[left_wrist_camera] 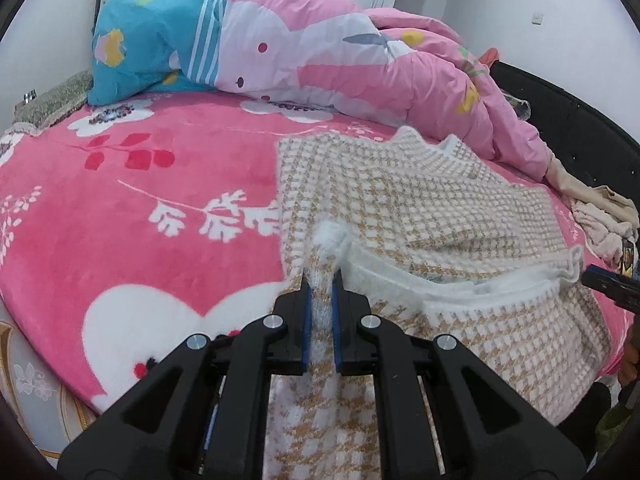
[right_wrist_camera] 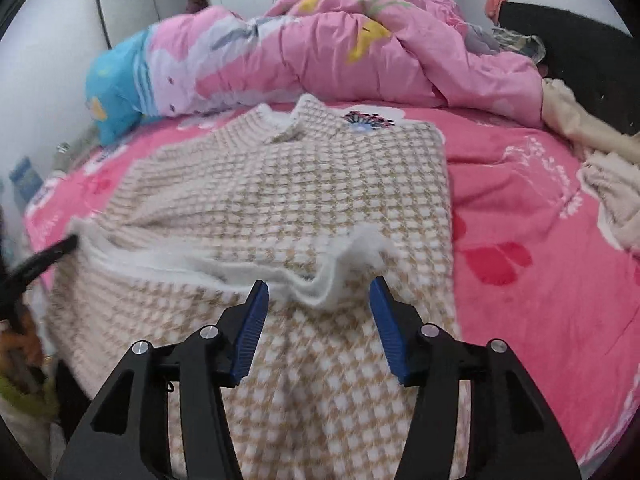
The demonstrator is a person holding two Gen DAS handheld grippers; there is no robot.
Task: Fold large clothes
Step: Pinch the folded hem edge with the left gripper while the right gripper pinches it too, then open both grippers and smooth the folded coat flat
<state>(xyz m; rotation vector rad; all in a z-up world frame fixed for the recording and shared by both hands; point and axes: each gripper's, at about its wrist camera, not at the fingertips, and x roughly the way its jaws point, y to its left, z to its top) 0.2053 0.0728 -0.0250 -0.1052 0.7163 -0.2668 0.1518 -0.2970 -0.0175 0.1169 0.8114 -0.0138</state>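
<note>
A beige and white houndstooth sweater (left_wrist_camera: 432, 204) lies on the pink bed, collar at the far end; it fills the middle of the right wrist view (right_wrist_camera: 304, 184). Its lower part is folded up, the fuzzy white hem (right_wrist_camera: 256, 264) running across the body. My left gripper (left_wrist_camera: 320, 276) is shut on the left end of that hem fold. My right gripper (right_wrist_camera: 318, 288) is open, its blue pads either side of the hem's right end, not gripping it. Its tip shows at the right edge of the left wrist view (left_wrist_camera: 608, 284).
A pink flowered blanket (left_wrist_camera: 140, 200) covers the bed. A bunched pink and blue duvet (left_wrist_camera: 304, 52) lies along the far side. Cream clothes (right_wrist_camera: 612, 196) are heaped at the right edge, next to a black headboard (right_wrist_camera: 580, 40).
</note>
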